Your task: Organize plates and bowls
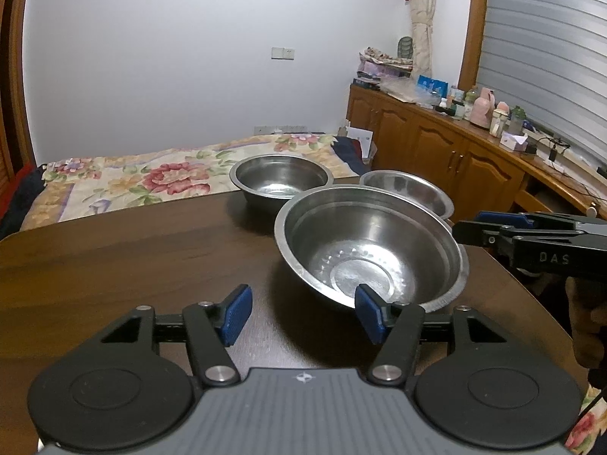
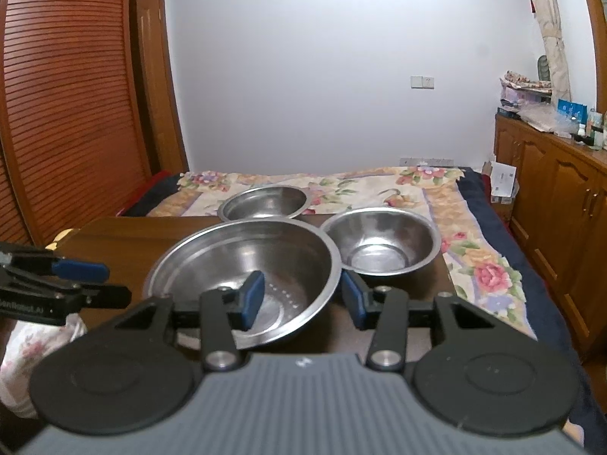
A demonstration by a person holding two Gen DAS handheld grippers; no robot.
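Three steel bowls sit on the table (image 1: 132,250): a big bowl (image 1: 370,244) nearest, two smaller behind. Both the left gripper (image 1: 303,313) and right gripper (image 2: 301,297) are parted, nothing held. The rim should be pinched squarely before lifting.

White wall (image 1: 189,57), floral bed (image 1: 151,174), wooden cabinets (image 1: 436,140)

"DAS" on right gripper (image 1: 470,233)
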